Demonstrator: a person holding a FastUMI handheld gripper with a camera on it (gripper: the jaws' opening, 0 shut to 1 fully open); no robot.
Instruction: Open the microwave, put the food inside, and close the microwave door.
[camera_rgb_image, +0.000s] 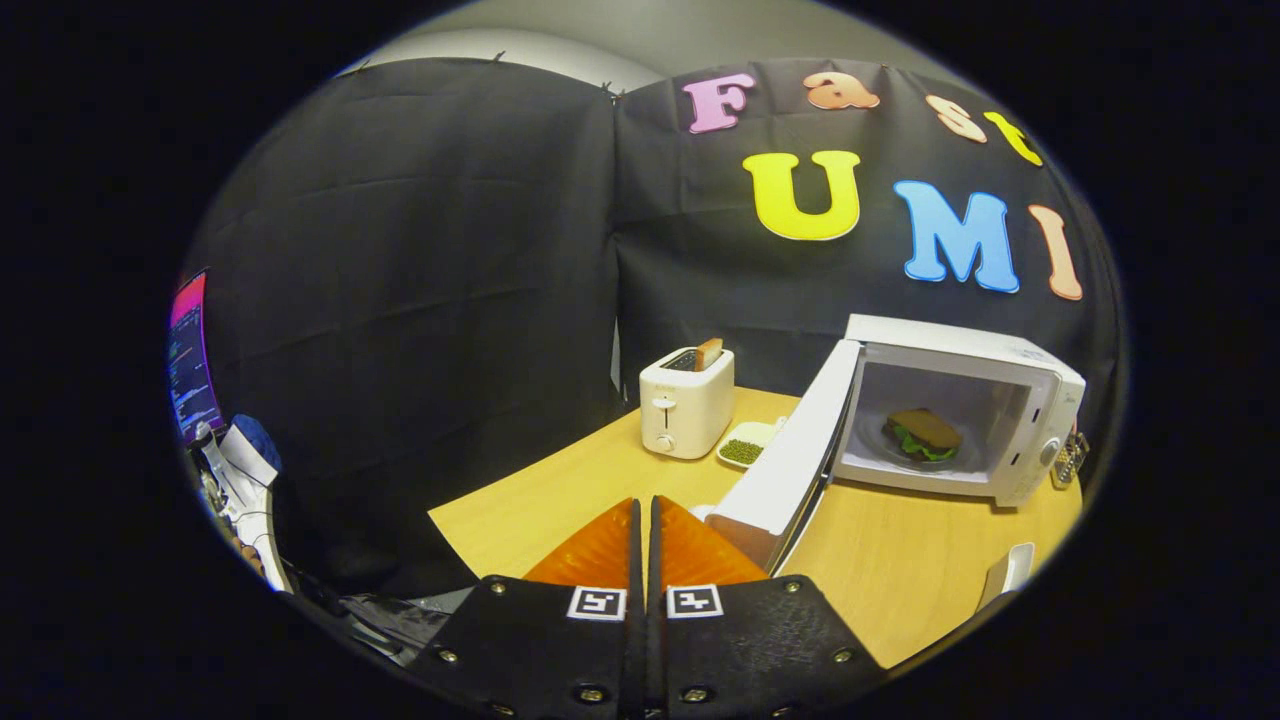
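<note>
Tabletop (900, 570): light wood, set into a corner of the booth; black cloth wall behind and to the side.

Microwave (1000, 400): white, standing on the tabletop well beyond the claw and off to its right. Door (790, 470) swung wide open, its free edge reaching toward the claw. Control knob visible on the right-hand panel.

Food (922, 434): a sandwich with green leaf filling, lying on a plate inside the microwave cavity.

Toaster (686, 402): white, beyond the fingers, left of the microwave door; a slice of toast (708, 353) stands up out of one slot.

Small dish (745, 443): white, rectangular, holding something green, between the toaster and the open door.

White object (1008, 572): partly seen at the near right part of the tabletop; kind cannot be told.

Metal object (1070, 458): just beside the microwave's right side; too small to identify.

Screen (192, 360): lit, far off to the left past the cloth wall, with clutter and cables below it.

Claw (645, 510): fingers pressed together with only a thin slit between them, nothing held. The tips hang over the near edge of the tabletop, just beside the door's free edge; contact with the door cannot be told.
</note>
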